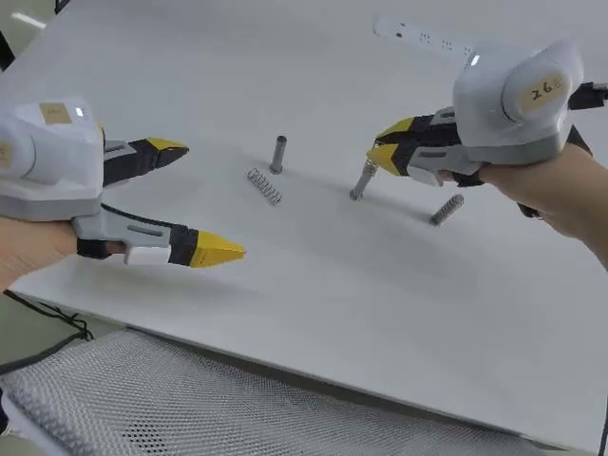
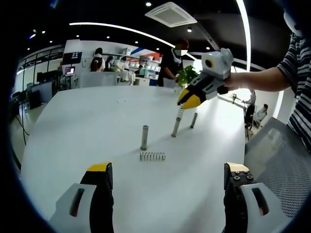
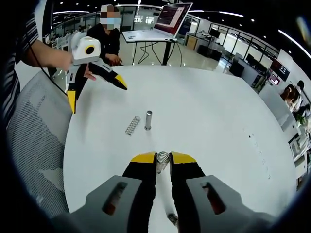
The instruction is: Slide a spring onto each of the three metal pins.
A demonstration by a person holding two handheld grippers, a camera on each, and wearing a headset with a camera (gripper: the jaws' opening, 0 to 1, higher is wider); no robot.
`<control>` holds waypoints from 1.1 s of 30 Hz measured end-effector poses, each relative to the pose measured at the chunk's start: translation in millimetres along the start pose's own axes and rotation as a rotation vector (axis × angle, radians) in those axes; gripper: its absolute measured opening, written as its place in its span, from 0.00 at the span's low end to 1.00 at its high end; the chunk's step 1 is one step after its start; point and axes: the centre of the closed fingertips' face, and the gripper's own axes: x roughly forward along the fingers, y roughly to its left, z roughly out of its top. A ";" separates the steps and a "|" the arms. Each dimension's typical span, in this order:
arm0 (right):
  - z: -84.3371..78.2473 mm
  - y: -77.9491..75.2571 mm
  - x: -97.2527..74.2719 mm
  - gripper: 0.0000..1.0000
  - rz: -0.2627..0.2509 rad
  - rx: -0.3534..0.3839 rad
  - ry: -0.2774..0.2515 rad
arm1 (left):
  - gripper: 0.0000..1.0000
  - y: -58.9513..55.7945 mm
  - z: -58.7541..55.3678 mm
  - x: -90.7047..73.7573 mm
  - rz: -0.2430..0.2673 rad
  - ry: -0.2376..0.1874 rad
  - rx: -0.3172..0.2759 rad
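Right of centre, the right gripper [image 1: 382, 147] pinched a spring [image 3: 162, 161] in line atop the leaning pin [image 1: 360, 185]. The left gripper [image 1: 207, 199] gaped, farther off.

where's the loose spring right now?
Head view: the loose spring lies flat on the table, just in front of the bare pin, left of the right gripper.

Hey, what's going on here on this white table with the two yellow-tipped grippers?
A person holds a gripper in each hand. The right gripper is shut on a small coiled metal spring at the top of a tilted grey metal pin. The left gripper is open and holds nothing. An upright grey pin stands bare on the white table, with a loose coiled spring lying beside it. A third piece lies farther right; I cannot tell whether it carries a spring.
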 end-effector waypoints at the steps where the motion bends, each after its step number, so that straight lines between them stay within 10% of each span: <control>1: -1.0 -0.1 0.8 0.12 0.000 0.003 0.002 | 0.94 -0.1 0.0 0.1 -0.001 0.001 0.000; 33: -35.8 13.0 26.8 0.13 0.031 0.079 0.091 | 0.92 0.9 -2.0 1.7 -0.007 0.008 -0.002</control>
